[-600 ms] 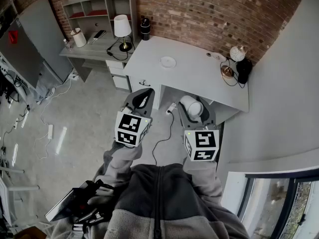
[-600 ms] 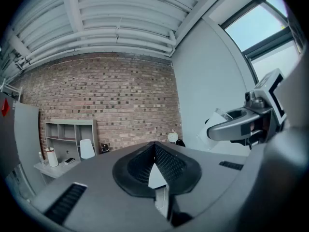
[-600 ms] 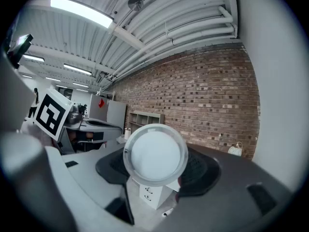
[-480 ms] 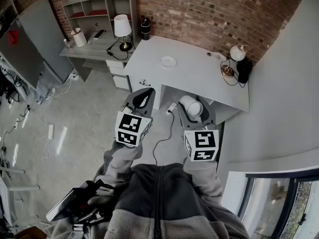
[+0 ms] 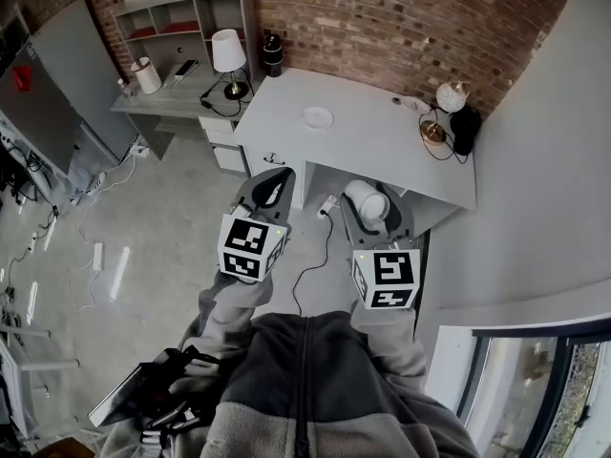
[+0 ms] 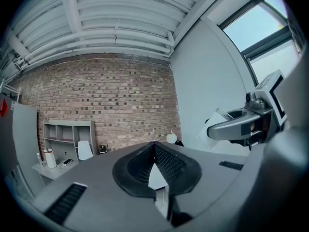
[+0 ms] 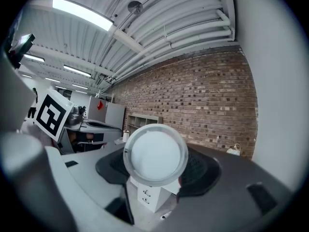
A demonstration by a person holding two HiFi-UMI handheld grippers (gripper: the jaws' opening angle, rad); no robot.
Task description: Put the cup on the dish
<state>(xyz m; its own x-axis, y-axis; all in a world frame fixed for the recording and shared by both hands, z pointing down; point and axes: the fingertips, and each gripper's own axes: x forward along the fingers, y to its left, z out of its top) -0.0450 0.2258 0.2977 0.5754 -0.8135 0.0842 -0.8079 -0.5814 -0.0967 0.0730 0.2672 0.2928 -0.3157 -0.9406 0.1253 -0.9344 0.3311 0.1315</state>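
A white cup point(image 5: 368, 204) lies sideways between the jaws of my right gripper point(image 5: 368, 198), which is shut on it at chest height in front of the grey table point(image 5: 382, 156). In the right gripper view the cup's round end point(image 7: 155, 154) fills the space between the jaws of that gripper point(image 7: 155, 164). The small white dish point(image 5: 316, 116) sits on the table's far middle, well beyond both grippers. My left gripper point(image 5: 271, 183) hangs beside the right one; its jaws meet in a point with nothing between them point(image 6: 155, 149). The left gripper view also catches the cup point(image 6: 218, 123) at its right edge.
On the table's right end stand a globe lamp point(image 5: 449, 97), a copper thing point(image 5: 434, 134) and a black object point(image 5: 466, 128). A dark cylinder point(image 5: 273, 53) stands at its back left corner. A lower desk point(image 5: 177, 92) with a white lamp point(image 5: 228, 57) adjoins on the left. A cable point(image 5: 313, 260) trails on the floor.
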